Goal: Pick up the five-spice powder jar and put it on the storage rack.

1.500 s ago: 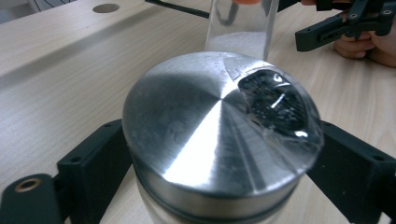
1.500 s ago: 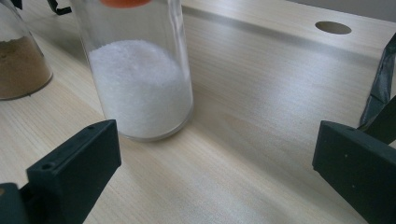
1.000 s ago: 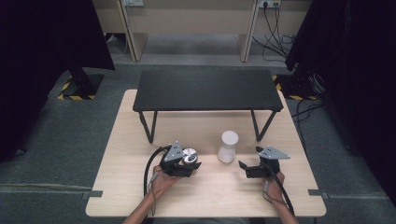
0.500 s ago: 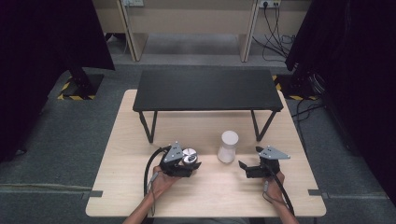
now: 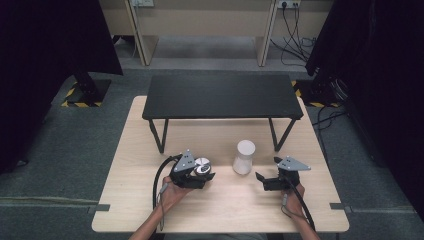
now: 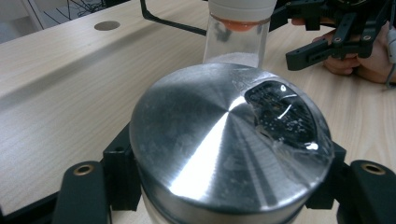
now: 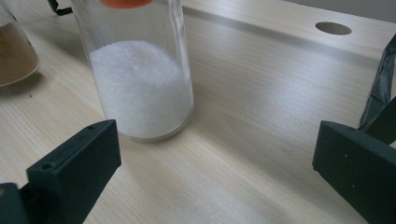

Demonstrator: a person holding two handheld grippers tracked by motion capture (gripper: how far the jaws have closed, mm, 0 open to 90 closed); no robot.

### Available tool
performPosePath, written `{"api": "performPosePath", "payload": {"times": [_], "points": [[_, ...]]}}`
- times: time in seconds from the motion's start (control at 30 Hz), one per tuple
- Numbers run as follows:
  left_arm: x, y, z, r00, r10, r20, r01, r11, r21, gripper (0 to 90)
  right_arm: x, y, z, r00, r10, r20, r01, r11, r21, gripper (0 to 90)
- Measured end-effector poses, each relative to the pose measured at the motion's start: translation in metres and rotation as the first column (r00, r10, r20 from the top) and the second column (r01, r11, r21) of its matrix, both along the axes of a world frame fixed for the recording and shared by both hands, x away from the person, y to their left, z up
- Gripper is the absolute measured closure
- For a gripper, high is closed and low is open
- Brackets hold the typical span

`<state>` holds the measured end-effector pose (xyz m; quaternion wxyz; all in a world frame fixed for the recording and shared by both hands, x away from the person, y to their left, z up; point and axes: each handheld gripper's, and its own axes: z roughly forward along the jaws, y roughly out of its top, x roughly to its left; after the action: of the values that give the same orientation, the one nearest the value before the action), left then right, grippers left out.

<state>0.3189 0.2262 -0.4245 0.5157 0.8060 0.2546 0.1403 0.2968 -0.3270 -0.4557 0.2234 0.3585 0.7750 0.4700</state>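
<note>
Steel-lidded jar (image 6: 229, 149) is clamped by left gripper (image 5: 192, 174), unmoved since 1 second ago; right gripper (image 5: 272, 181) is held open near salt jar (image 5: 244, 157).

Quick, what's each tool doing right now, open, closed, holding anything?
Left tool: closed on the metal-lidded jar.
Right tool: open, holding nothing; the jar of white powder stands just ahead of it.
</note>
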Motion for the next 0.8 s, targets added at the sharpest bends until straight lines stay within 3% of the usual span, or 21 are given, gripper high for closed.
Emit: {"api": "performPosePath", "payload": {"times": [0.43, 0.6, 0.8], "points": [[0.001, 0.005, 0.026, 0.9998, -0.022, -0.002, 0.022, 0.9997, -0.006, 31.0, 0.0, 0.0, 0.0, 1.0, 0.0, 0.001, 0.0, 1.0, -0.002, 1.1], [0.003, 0.008, 0.044, 0.9993, -0.036, 0.002, 0.036, 0.9992, -0.015, 30.9, 0.0, 0.0, 0.0, 1.0, 0.0, 0.001, 0.0, 1.0, -0.001, 1.1], [0.007, 0.006, 0.075, 0.9988, -0.047, 0.014, 0.047, 0.9988, 0.011, 31.0, 0.0, 0.0, 0.0, 1.0, -0.001, 0.001, 0.001, 1.0, -0.001, 1.1]]}}
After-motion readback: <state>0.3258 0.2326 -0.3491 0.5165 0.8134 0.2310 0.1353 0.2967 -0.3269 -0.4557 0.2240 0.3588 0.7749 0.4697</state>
